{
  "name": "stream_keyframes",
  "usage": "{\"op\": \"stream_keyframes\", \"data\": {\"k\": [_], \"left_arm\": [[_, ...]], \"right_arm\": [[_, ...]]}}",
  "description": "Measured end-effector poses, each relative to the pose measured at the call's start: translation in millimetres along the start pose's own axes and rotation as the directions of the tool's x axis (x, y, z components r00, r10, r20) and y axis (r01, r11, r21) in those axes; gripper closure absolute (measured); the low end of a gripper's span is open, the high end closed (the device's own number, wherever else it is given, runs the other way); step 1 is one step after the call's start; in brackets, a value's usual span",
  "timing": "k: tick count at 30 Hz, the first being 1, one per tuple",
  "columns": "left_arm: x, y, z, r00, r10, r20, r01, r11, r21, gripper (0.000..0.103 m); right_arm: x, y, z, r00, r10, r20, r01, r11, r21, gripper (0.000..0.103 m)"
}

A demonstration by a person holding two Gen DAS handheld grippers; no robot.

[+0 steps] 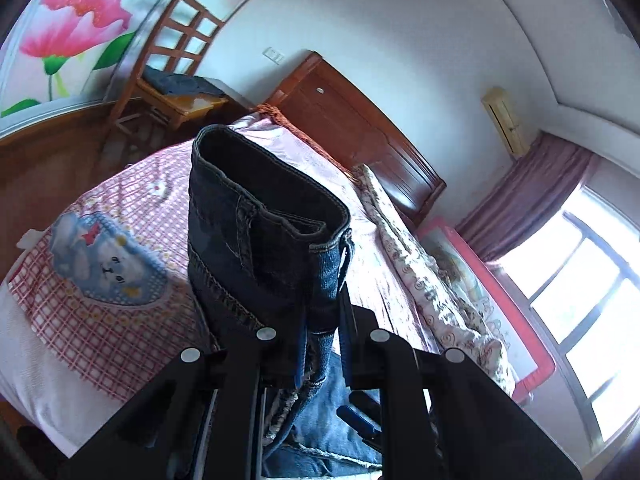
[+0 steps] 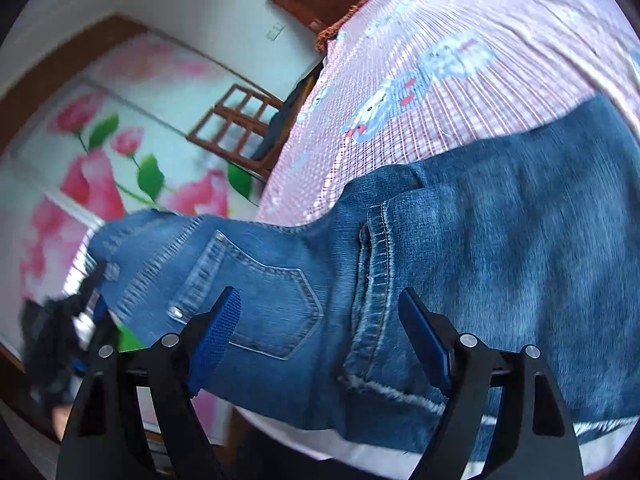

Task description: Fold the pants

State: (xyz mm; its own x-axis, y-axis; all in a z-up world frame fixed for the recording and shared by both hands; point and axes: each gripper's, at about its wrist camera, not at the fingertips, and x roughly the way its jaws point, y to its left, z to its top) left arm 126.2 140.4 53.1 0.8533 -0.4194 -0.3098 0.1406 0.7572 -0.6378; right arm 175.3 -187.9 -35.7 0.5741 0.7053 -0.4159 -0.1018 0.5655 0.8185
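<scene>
Clamped tight on denim, the left gripper (image 1: 322,344) pinches the waistband end of the jeans (image 1: 264,236) and lifts it off the bed, so the band stands up before its lens as an open dark loop. Its jaws stand close together with cloth between them. The right gripper (image 2: 320,328) has its blue pads (image 2: 218,328) spread wide apart over the seat of the jeans, beside the back pocket (image 2: 264,304) and the leg hem; it holds nothing, and whether the pads touch the fabric is hard to tell in the blur.

Beyond the claws, the rest of the jeans lies across the pink checked bedsheet (image 1: 100,312), near the bed's edge. Farther off stand a wooden headboard (image 1: 360,128), a wooden chair (image 1: 176,68) and a flower mural (image 1: 76,20) on the wall.

This looks like an early fold, the waist end raised to be carried over. The next move likely calls for the right claw to close on the matching edge, so both ends travel level and the layers land squarely without bunching.
</scene>
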Motion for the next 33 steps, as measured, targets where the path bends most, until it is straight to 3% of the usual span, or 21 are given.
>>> {"op": "stream_keyframes", "data": {"k": [2, 6, 9, 14, 19, 24, 26, 27, 29, 31, 33], "left_arm": [[6, -18, -8, 0.999, -0.037, -0.035, 0.038, 0.998, 0.051, 0.091], [24, -43, -28, 0.988, -0.099, -0.121, 0.11, 0.99, 0.089, 0.091], [36, -57, -45, 0.974, -0.13, -0.184, 0.151, 0.982, 0.109, 0.091], [63, -72, -75, 0.945, -0.142, -0.295, 0.194, 0.969, 0.154, 0.091], [87, -78, -118, 0.915, -0.086, -0.395, 0.194, 0.951, 0.243, 0.091], [108, -77, -154, 0.865, 0.034, -0.501, 0.158, 0.929, 0.335, 0.088], [96, -80, -155, 0.858, 0.012, -0.513, 0.188, 0.923, 0.335, 0.083], [84, -80, -150, 0.863, -0.025, -0.504, 0.216, 0.921, 0.324, 0.079], [61, -84, -137, 0.89, -0.05, -0.453, 0.224, 0.914, 0.338, 0.062], [39, -77, -114, 0.925, -0.076, -0.372, 0.21, 0.919, 0.333, 0.038], [33, -62, -92, 0.951, -0.052, -0.304, 0.151, 0.938, 0.312, 0.032]], "right_arm": [[-14, -13, 9, 0.997, 0.074, 0.009, -0.074, 0.992, 0.1, 0.022], [-44, -26, 27, 0.989, 0.132, 0.067, -0.142, 0.972, 0.186, 0.021], [-67, -36, 41, 0.977, 0.15, 0.149, -0.182, 0.955, 0.233, 0.016], [-88, -46, 44, 0.967, 0.176, 0.185, -0.22, 0.942, 0.254, 0.016], [-86, -65, 43, 0.968, 0.176, 0.179, -0.225, 0.925, 0.306, 0.016], [-78, -90, 33, 0.983, 0.133, 0.123, -0.17, 0.914, 0.368, 0.016], [-73, -96, 28, 0.99, 0.109, 0.091, -0.136, 0.913, 0.384, 0.016], [-72, -99, 25, 0.991, 0.104, 0.084, -0.129, 0.912, 0.39, 0.016], [-71, -102, 22, 0.991, 0.106, 0.079, -0.128, 0.914, 0.384, 0.016], [-71, -101, 19, 0.992, 0.102, 0.074, -0.123, 0.92, 0.371, 0.016], [-69, -97, 17, 0.992, 0.104, 0.067, -0.121, 0.929, 0.348, 0.014]]}}
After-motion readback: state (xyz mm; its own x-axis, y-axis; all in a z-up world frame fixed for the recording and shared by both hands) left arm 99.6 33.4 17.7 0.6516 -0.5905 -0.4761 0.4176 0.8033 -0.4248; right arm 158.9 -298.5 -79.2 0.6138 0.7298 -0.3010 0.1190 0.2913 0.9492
